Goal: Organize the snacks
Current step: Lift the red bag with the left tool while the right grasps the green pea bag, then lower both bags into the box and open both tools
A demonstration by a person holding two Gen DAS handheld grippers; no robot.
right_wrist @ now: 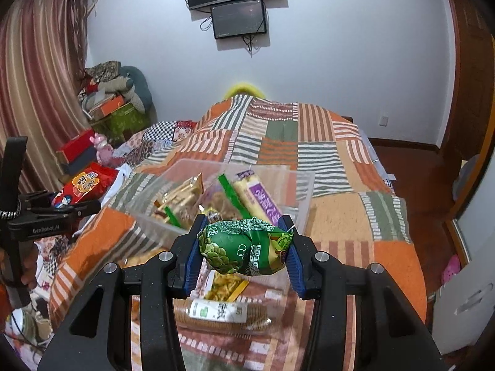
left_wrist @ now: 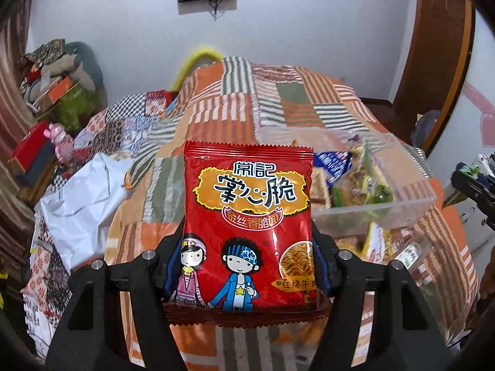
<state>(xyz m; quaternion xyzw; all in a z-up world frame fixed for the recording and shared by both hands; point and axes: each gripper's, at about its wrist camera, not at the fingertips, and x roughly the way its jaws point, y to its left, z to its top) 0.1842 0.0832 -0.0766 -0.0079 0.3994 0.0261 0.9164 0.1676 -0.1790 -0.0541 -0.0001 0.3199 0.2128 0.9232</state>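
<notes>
- Left tongs (left_wrist: pixel 247 241) clamp red noodle-snack packet (left_wrist: pixel 247 216), held up above the bed (left_wrist: pixel 216 108), left of the clear bin (left_wrist: pixel 411 198).
- Right tongs (right_wrist: pixel 244 247) grip crumpled green snack bag (right_wrist: pixel 244 247) just in front of clear bin, over cracker pack (right_wrist: pixel 222 312).

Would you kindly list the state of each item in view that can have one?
left gripper: shut on the red noodle packet, held upright above the bed.
right gripper: shut on the green snack bag, which is crumpled.
clear plastic box: open, partly filled with snacks.
biscuit pack: lying flat on the blanket.
wall screen: dark.
</notes>
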